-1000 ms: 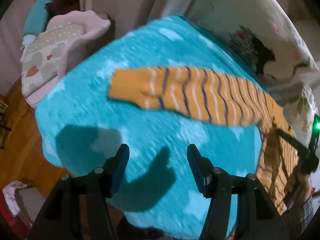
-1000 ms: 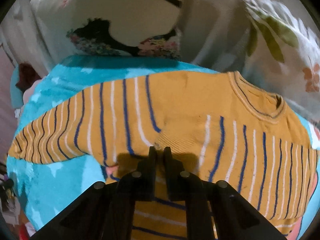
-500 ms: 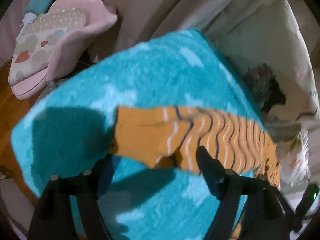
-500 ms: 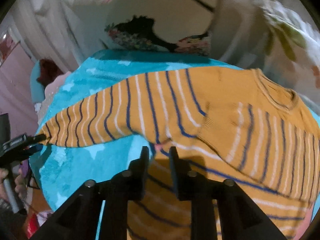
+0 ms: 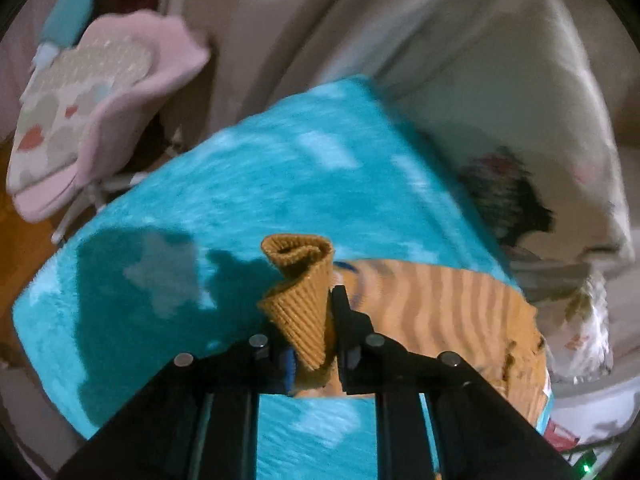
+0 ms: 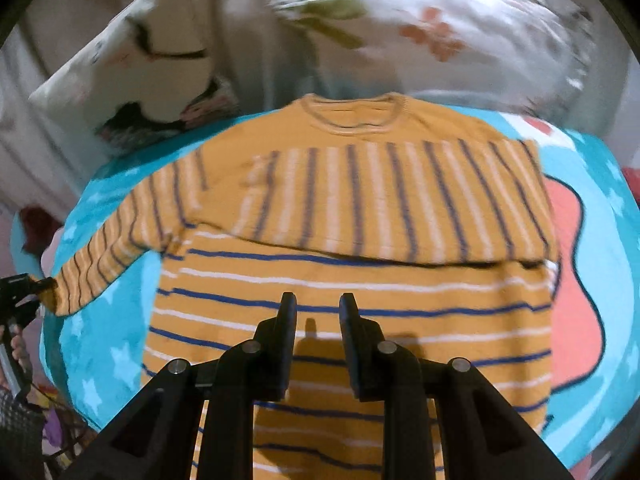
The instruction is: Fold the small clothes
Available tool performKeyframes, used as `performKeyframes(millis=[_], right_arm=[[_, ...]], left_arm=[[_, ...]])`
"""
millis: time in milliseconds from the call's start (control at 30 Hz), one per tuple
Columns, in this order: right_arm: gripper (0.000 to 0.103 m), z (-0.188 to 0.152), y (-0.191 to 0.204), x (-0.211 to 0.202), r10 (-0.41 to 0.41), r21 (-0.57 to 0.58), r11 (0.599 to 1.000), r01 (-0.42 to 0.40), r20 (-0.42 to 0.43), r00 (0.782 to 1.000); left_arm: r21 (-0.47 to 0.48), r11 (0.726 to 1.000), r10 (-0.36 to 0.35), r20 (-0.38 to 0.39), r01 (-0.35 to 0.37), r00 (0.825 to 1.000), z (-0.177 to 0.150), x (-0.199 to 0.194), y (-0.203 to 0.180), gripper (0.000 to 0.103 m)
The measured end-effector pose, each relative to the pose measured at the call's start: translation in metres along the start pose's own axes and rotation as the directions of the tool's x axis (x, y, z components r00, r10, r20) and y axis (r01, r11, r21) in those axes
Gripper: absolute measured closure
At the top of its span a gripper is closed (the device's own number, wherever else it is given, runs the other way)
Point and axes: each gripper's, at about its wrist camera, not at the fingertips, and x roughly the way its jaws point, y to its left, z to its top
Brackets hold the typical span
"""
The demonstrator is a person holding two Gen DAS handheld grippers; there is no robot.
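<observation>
Your left hand-held gripper [image 5: 310,320] was wide apart over bare blanket a second ago, clear of the sleeve. Its jaws have just been closing and now clamp the cuff [image 5: 298,280], which bunches up in a ribbed roll between them.

Your right hand-held gripper [image 6: 318,312] was pinched together on the sweater [image 6: 360,280] near the underarm a second ago. Its jaws opened a little and now stand apart with nothing between them, over the lower striped body. The view from it has swung: the collar [image 6: 352,116], earlier at the upper right, now sits top centre.

The sweater lies flat on the blanket [image 5: 240,184], collar toward the pillows. The other sleeve [image 6: 400,200] is already folded across the chest, its stripes running upright over the level stripes of the body. The sleeve you hold [image 6: 116,236] stretches out to the left edge of the right wrist view, where the left hand-held gripper's tip meets its cuff; some of your fingers [image 6: 18,346] show below.

Surface: a bed covered by a turquoise blanket with pale stars and a coral patch [image 6: 568,280] at the right.

Room: floral pillows [image 6: 440,24] at the head, a pale curtain [image 5: 280,20] behind, a pink chair [image 5: 100,104] with a patterned cushion at left, wooden floor [image 5: 24,248] beneath. Both views are motion-blurred.
</observation>
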Motion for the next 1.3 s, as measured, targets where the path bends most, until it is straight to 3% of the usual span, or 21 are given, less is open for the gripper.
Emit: performKeyframes(millis=[133,333,567,700,800,867,933,1000,1033,1100,1200,1300], right_arm=[[0.079,-0.001,-0.038,-0.010,0.014,0.064,0.998,-0.015,0.023,1.000],[0.079,0.002,-0.092,-0.023,0.050,0.107,0.993,-0.055,0.051,0.997],[0.079,0.007,-0.184,-0.045,0.039,0.163,0.985,-0.051,0.075,0.996],[0.079,0.003,-0.230,-0.050,0.007,0.203,0.979,-0.020,0.066,0.998],[0.079,0.001,-0.258,-0.053,-0.006,0.223,0.975,-0.006,0.056,0.998],[0.079,0.002,-0.273,-0.053,-0.005,0.232,0.973,-0.009,0.057,0.998],[0.079,0.005,-0.281,-0.055,0.002,0.232,0.973,-0.016,0.063,0.998],[0.078,0.012,-0.281,-0.053,0.019,0.223,0.974,-0.034,0.070,0.997],[0.078,0.015,-0.280,-0.051,0.032,0.215,0.975,-0.047,0.074,0.997],[0.075,0.022,-0.275,-0.046,0.063,0.202,0.976,-0.078,0.078,0.995],[0.070,0.035,-0.260,-0.036,0.139,0.177,0.973,-0.151,0.079,0.987],[0.054,0.053,-0.236,-0.023,0.209,0.127,0.968,-0.217,0.077,0.975]], left_arm=[[0.095,0.993,-0.078,0.022,0.075,0.997,-0.015,-0.020,-0.063,0.089],[0.233,0.950,-0.215,-0.005,0.210,0.977,-0.059,-0.031,-0.193,0.089],[0.368,0.856,-0.317,-0.182,0.364,0.931,-0.158,0.024,-0.357,0.089],[0.430,0.796,-0.308,-0.317,0.426,0.897,-0.230,0.070,-0.433,0.089],[0.514,0.754,-0.232,-0.375,0.410,0.897,-0.274,0.104,-0.470,0.082],[0.504,0.758,-0.194,-0.432,0.414,0.881,-0.293,0.122,-0.474,0.077],[0.460,0.768,-0.213,-0.472,0.445,0.855,-0.297,0.122,-0.467,0.068],[0.444,0.768,-0.233,-0.478,0.462,0.847,-0.294,0.109,-0.454,0.054],[0.442,0.771,-0.237,-0.469,0.458,0.851,-0.293,0.100,-0.448,0.051],[0.455,0.787,-0.217,-0.428,0.416,0.878,-0.287,0.085,-0.433,0.042],[0.485,0.824,-0.135,-0.333,0.292,0.933,-0.273,0.062,-0.393,0.041],[0.492,0.854,-0.048,-0.251,0.171,0.967,-0.264,0.048,-0.355,0.041]])
